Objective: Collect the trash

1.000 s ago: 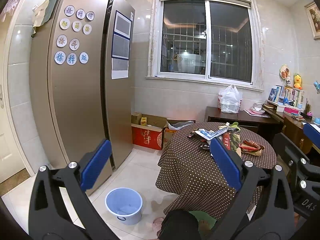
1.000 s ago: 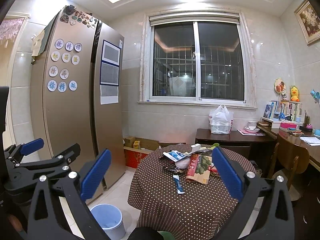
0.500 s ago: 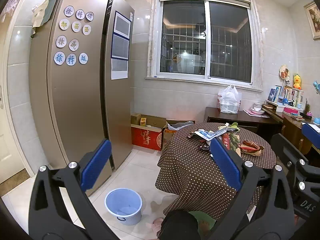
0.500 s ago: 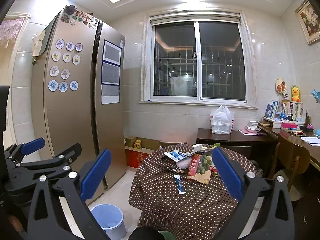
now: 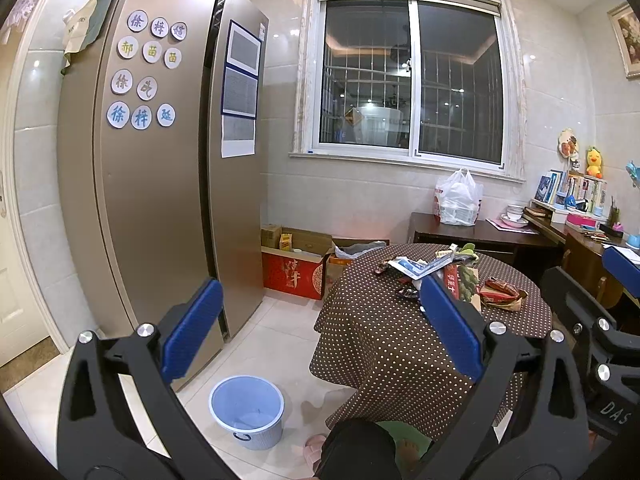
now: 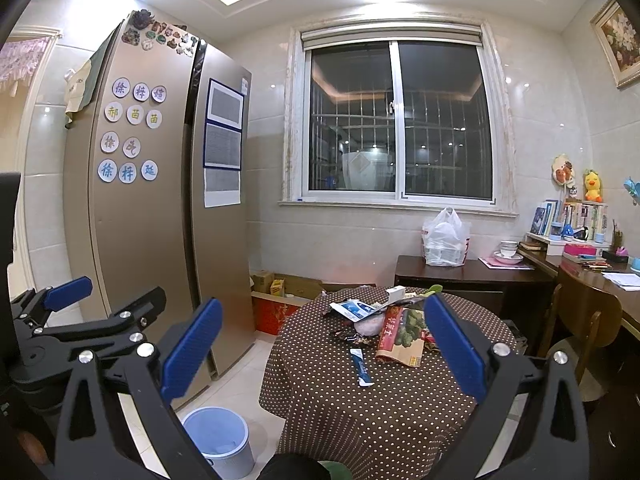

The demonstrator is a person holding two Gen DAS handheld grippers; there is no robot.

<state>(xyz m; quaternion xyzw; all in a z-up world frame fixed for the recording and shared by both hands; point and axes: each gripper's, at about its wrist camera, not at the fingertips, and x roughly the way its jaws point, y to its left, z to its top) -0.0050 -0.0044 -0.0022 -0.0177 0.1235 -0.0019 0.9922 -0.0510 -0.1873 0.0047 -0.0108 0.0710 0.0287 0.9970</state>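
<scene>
Tabletop trash beyond right claw

The left gripper and the right gripper are both held level, side by side, jaws spread wide with nothing between the blue pads. The person's foot in a pink slipper shows below the left gripper.
</scene>
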